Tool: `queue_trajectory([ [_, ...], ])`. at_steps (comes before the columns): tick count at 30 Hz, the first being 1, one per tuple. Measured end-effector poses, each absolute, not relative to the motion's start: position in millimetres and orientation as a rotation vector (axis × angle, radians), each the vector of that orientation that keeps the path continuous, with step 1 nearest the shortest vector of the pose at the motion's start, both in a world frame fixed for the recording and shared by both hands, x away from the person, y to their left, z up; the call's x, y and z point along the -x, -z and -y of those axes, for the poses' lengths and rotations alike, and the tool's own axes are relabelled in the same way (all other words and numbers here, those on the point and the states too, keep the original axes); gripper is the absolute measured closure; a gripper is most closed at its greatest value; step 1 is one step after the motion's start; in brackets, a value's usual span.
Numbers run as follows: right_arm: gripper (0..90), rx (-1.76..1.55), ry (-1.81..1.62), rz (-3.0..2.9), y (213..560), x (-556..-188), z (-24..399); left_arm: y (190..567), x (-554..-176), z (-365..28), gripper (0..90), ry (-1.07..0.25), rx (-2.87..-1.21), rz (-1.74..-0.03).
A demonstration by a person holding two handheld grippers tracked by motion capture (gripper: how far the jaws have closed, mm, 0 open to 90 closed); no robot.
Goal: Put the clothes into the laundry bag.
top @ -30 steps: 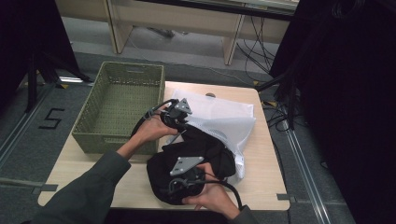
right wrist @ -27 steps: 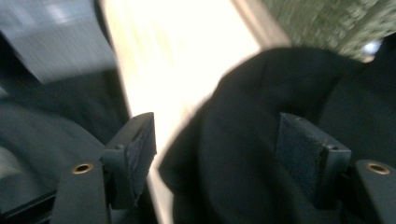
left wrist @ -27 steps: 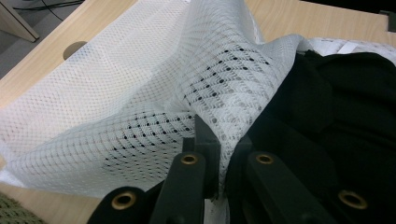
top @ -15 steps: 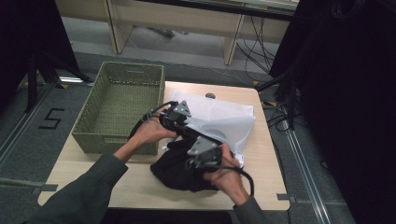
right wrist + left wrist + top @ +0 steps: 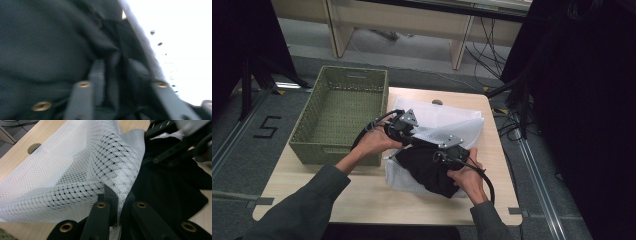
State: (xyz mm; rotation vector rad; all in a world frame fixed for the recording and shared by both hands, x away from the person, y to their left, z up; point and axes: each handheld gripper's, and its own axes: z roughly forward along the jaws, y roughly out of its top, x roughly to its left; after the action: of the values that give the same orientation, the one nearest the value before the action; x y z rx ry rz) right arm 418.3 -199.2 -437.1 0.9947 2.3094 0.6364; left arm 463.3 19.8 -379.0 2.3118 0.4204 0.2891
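Black cloth point(image 5: 429, 167), a crumpled garment, lies toward the near right part of the light wooden counter point(image 5: 362, 197), partly on and partly inside a white mesh bag point(image 5: 447, 122) that spreads from the counter's middle toward its far right corner. The right tongs point(image 5: 439, 155), held in the person's right hand point(image 5: 467, 175), press into the garment's upper edge; in the right gripper view the picture is blurred, but the two jaws appear drawn close with a fold of the black cloth point(image 5: 50, 45) between them. Just beyond, the left tongs point(image 5: 408, 136), held in the left hand point(image 5: 374, 142), meet the near edge of the mesh bag. In the left gripper view the jaws stand narrow, pinching a raised flap of the white mesh bag point(image 5: 75, 170), which lifts like a tent over the black cloth point(image 5: 165, 187); the right tongs show at upper right of that view. A green perforated basket point(image 5: 312, 150) stands on the counter's left side, reaching its far left corner, beside the bag. A small round dark mark point(image 5: 437, 102) sits near the far edge.
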Motion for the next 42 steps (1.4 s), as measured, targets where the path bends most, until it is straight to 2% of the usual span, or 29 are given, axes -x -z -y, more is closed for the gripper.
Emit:
queue_trajectory([
  [4, 43.4, -0.988, -0.829, -2.317, 411.8, -404.3, 203.1, 380.7, -465.0, -19.7, 86.7, -0.279, -2.321, -0.430],
  [11, 39.4, -0.795, -1.048, -2.411, 388.1, -364.3, 191.8, 381.6, -468.0, -20.7, 86.5, -0.280, -2.326, -0.437],
  [14, 36.9, -0.728, -1.055, -2.494, 397.9, -351.9, 171.3, 381.5, -468.0, -20.9, 86.4, -0.279, -2.328, -0.437],
  [19, 30.4, -0.691, -0.834, -2.611, 445.0, -352.7, 141.5, 381.1, -466.1, -21.8, 86.6, -0.283, -2.335, -0.428],
  [20, 35.5, -0.687, -0.809, -2.604, 453.7, -355.0, 139.1, 381.8, -465.2, -21.8, 86.8, -0.275, -2.335, -0.436],
  [22, 59.5, -0.681, -0.758, -2.606, 461.3, -360.8, 138.7, 382.8, -464.4, -22.4, 87.0, -0.279, -2.338, -0.429],
  [23, 68.8, -0.691, -0.764, -2.570, 463.7, -365.0, 138.8, 383.1, -463.9, -23.1, 87.1, -0.273, -2.340, -0.426],
  [25, 78.7, -0.701, -0.746, -2.546, 459.9, -371.7, 141.2, 384.8, -460.5, -24.2, 87.3, -0.245, -2.333, -0.438],
  [27, 84.1, -0.714, -0.731, -2.505, 450.2, -379.8, 146.0, 385.9, -457.3, -25.2, 87.5, -0.247, -2.342, -0.425],
  [30, 85.4, -0.755, -0.774, -2.352, 433.5, -398.4, 156.1, 384.5, -453.3, -27.0, 87.4, -0.257, -2.349, -0.388],
  [32, 85.4, -0.797, -0.809, -2.284, 426.3, -410.9, 163.0, 384.4, -450.3, -26.9, 87.4, -0.244, -2.293, -0.422],
  [36, 83.1, -0.887, -0.777, -2.251, 446.2, -432.4, 162.0, 385.7, -450.4, -27.2, 87.4, -0.246, -2.299, -0.423],
  [39, 78.3, -0.923, -0.757, -2.276, 461.0, -439.9, 153.6, 390.1, -451.5, -28.1, 87.4, -0.246, -2.328, -0.410],
  [42, 62.0, -0.933, -0.824, -2.303, 449.6, -436.2, 156.6, 392.5, -452.8, -29.0, 87.1, -0.240, -2.316, -0.432],
])
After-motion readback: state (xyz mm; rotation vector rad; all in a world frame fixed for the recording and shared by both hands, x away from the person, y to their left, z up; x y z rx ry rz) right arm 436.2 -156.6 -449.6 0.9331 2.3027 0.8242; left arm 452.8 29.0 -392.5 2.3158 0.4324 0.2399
